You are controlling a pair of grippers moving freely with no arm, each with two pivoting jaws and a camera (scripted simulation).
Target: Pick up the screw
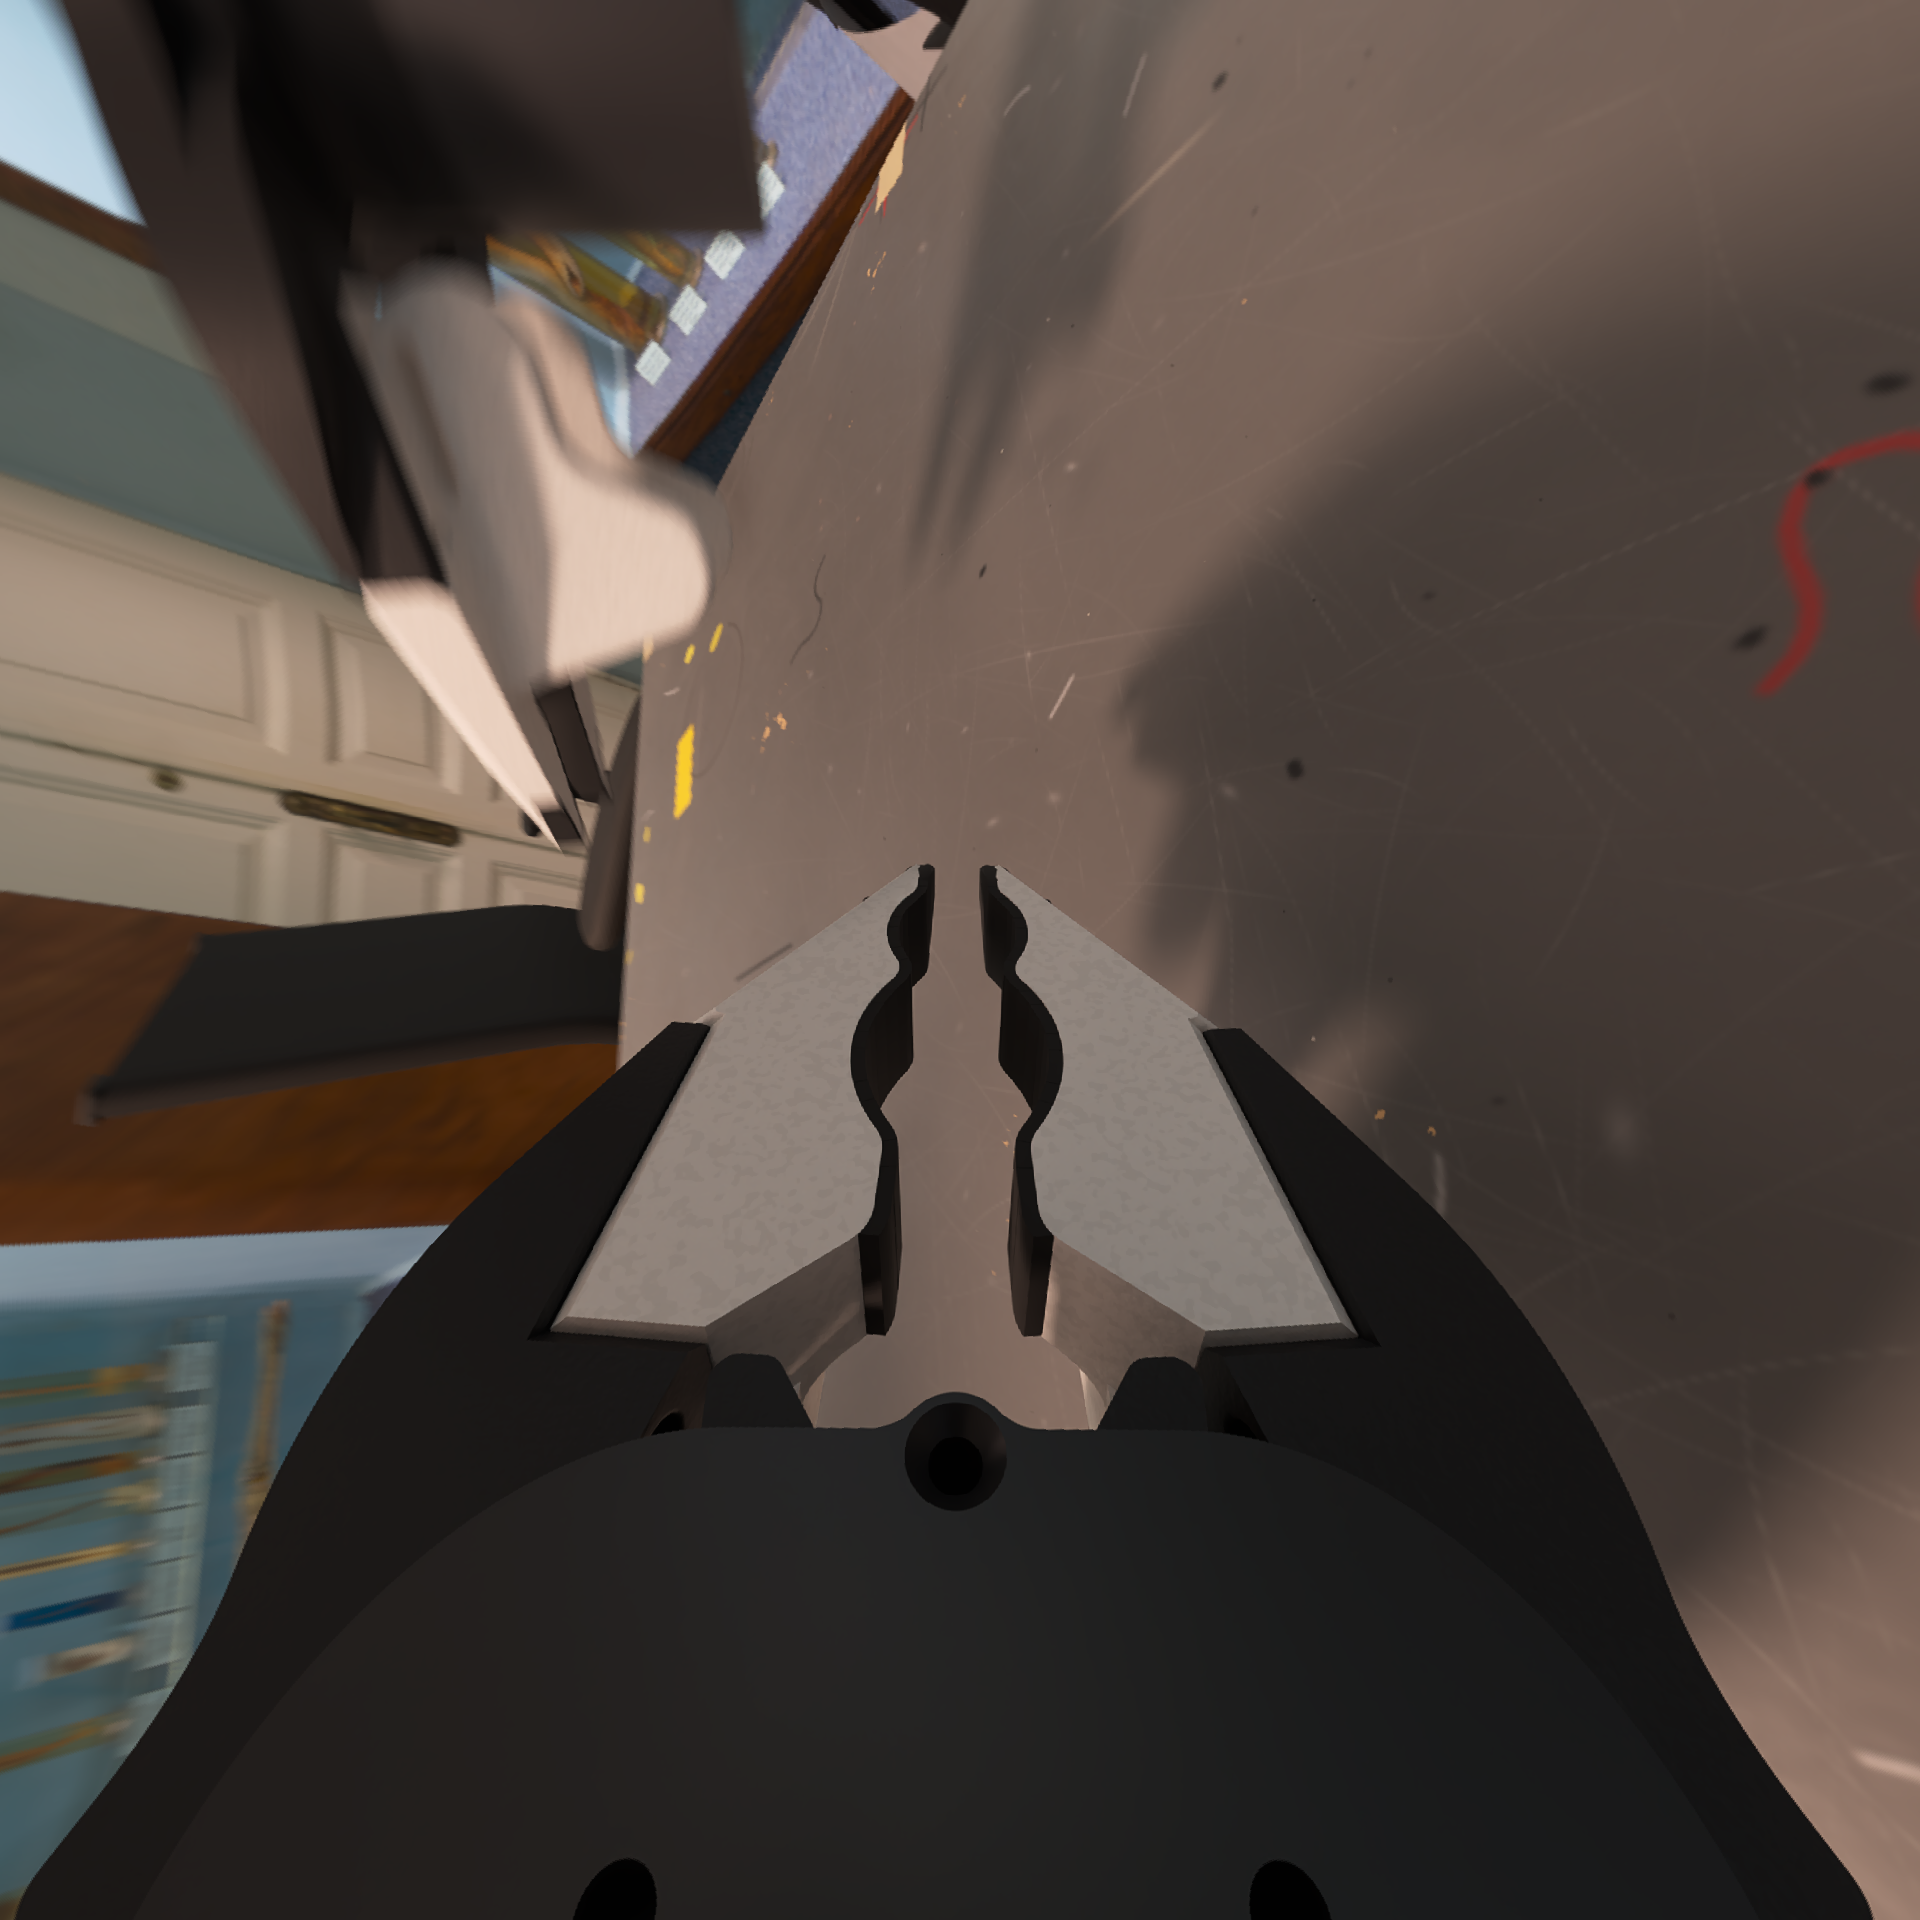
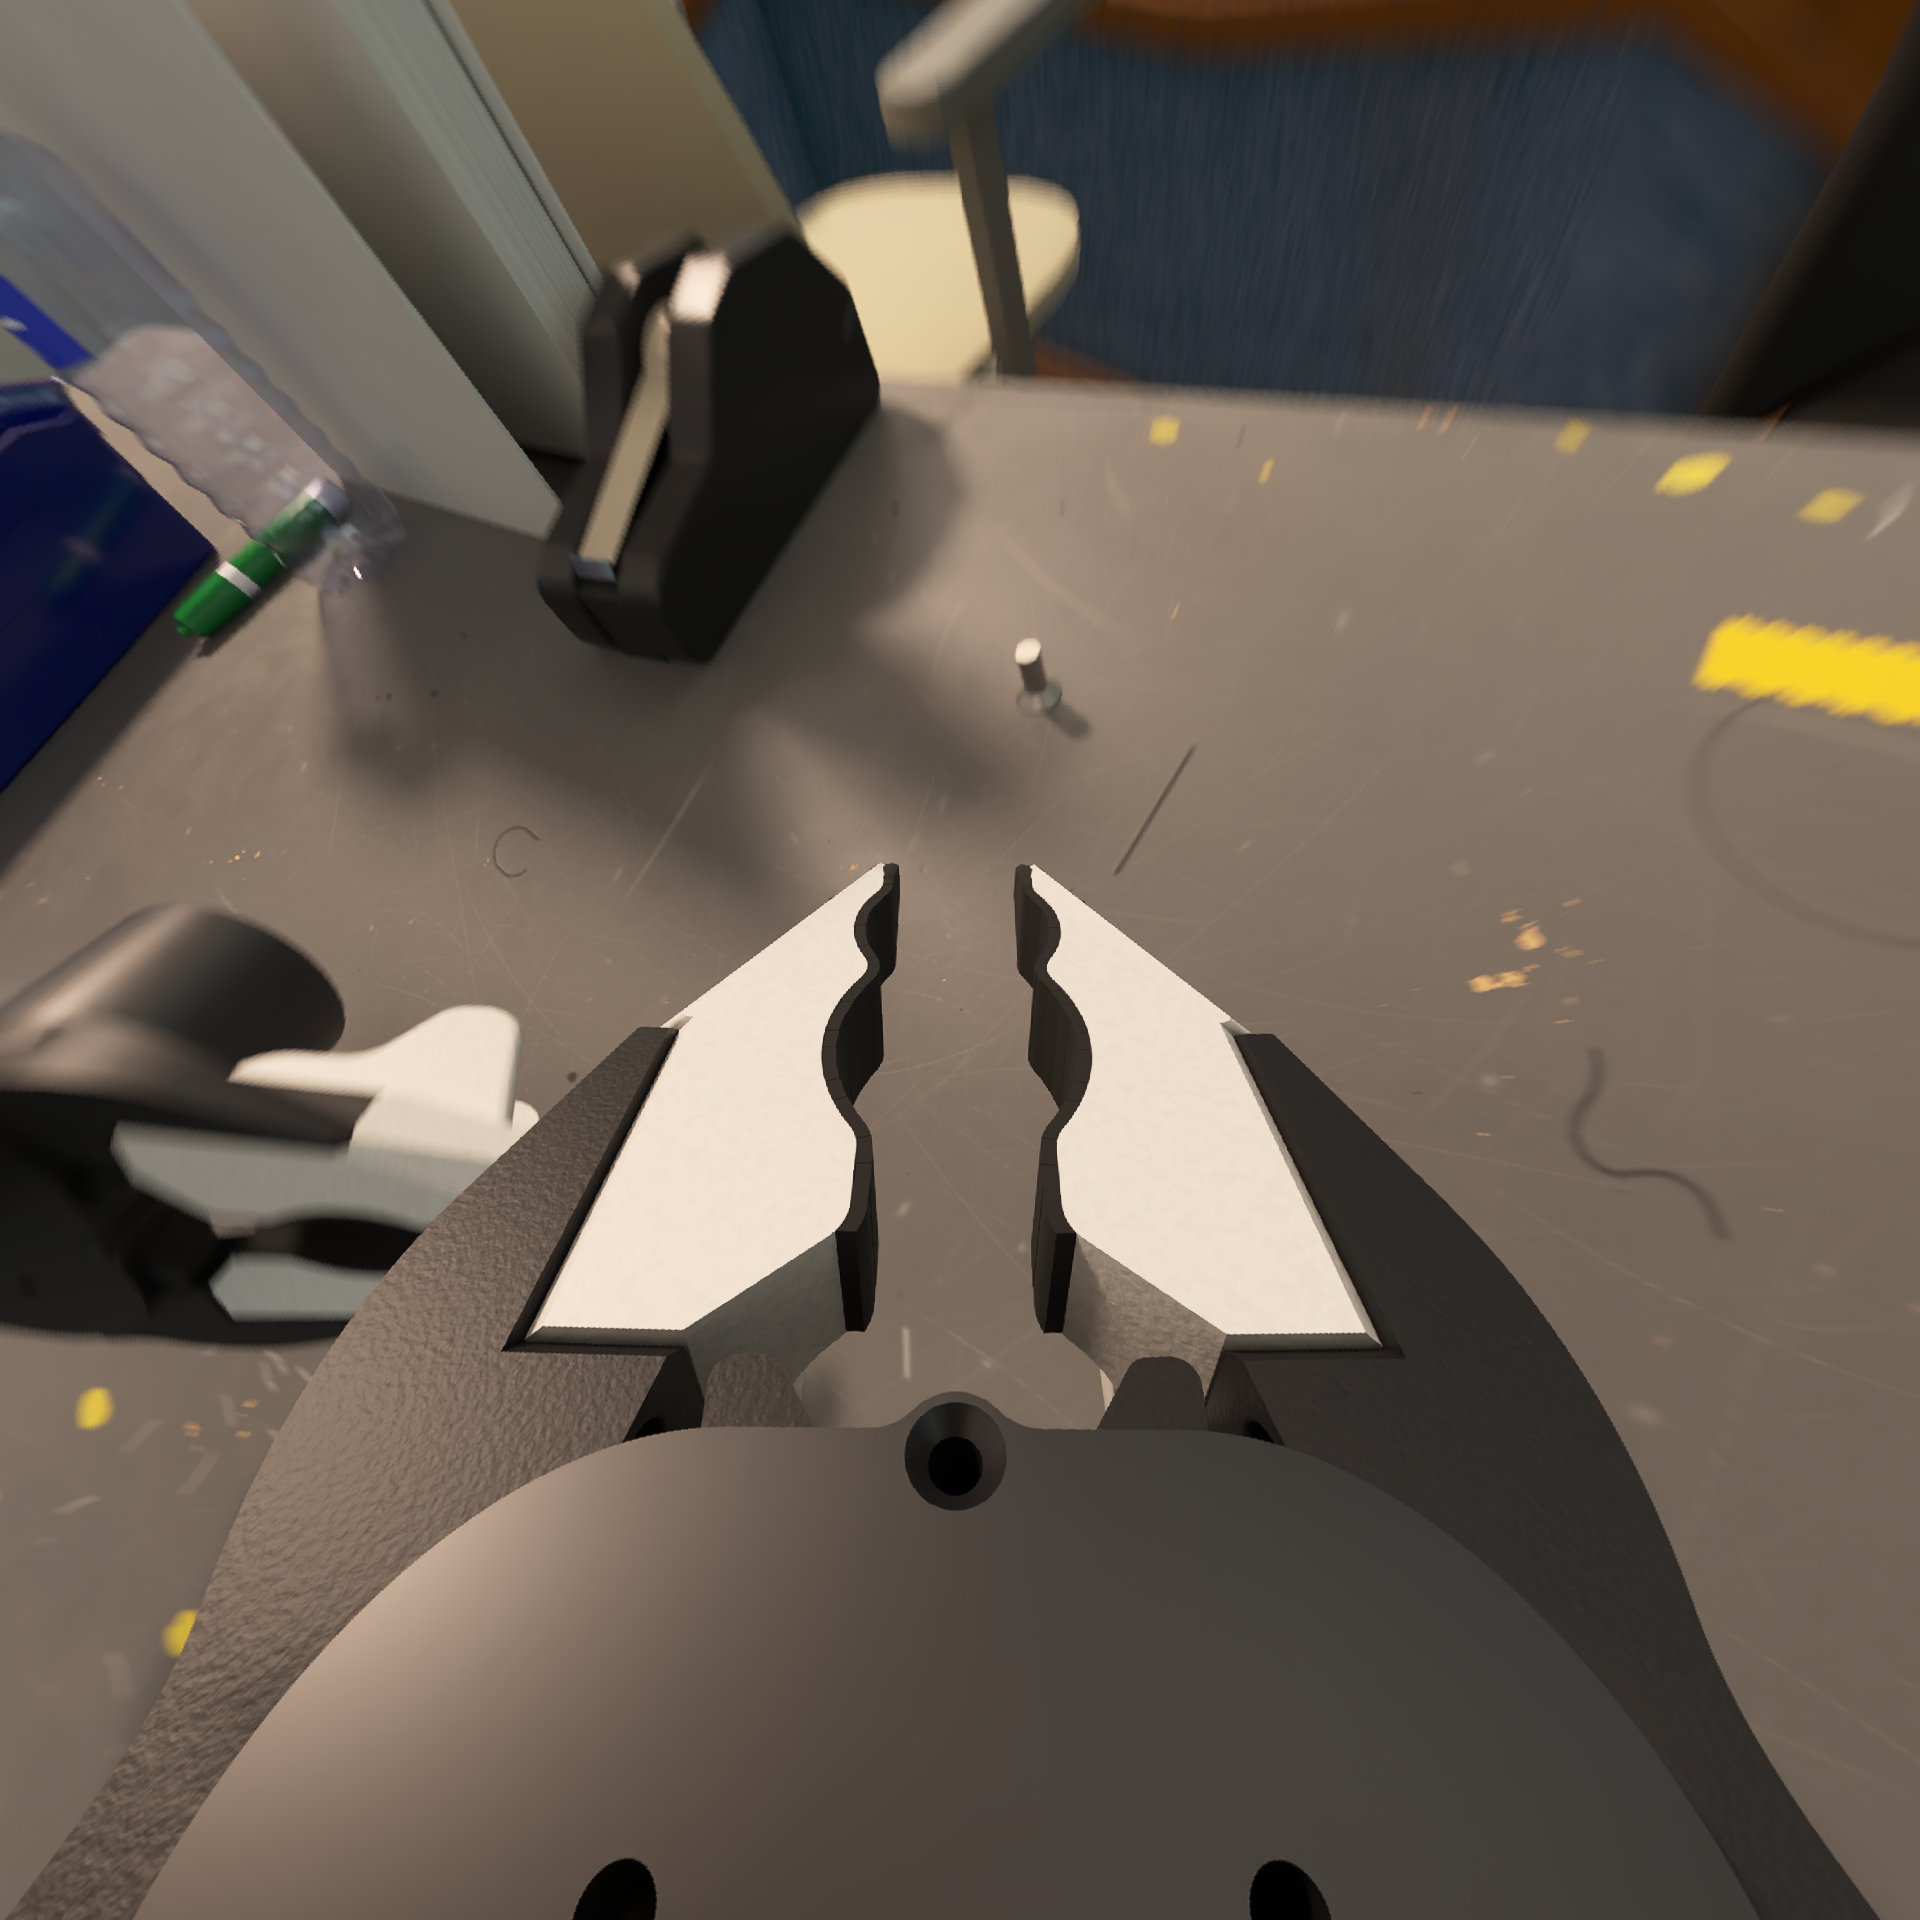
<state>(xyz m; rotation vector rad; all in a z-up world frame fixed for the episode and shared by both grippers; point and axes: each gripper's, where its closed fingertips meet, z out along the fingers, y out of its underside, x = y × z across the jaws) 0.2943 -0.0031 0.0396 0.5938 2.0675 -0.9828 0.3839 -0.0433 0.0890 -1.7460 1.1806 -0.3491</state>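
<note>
The screw (image 2: 1031,675) is small and grey and stands on its flat head, shaft up, on the scratched grey table (image 2: 1351,883). It lies ahead of my right gripper (image 2: 957,878), slightly to the right of its line and well clear of the fingertips. The right gripper's jaws are apart with nothing between them. My left gripper (image 1: 956,878) is tilted over the table (image 1: 1351,935) near its edge, jaws a narrow gap apart and empty. It also shows at the left of the right wrist view (image 2: 312,1122). The screw does not show in the left wrist view.
A black tape dispenser (image 2: 707,447) stands beyond the screw to the left. A clear bottle (image 2: 208,436) with a green cap, a blue box (image 2: 62,540) and a white panel (image 2: 364,260) are at the far left. A chair (image 2: 935,249) is past the table's far edge.
</note>
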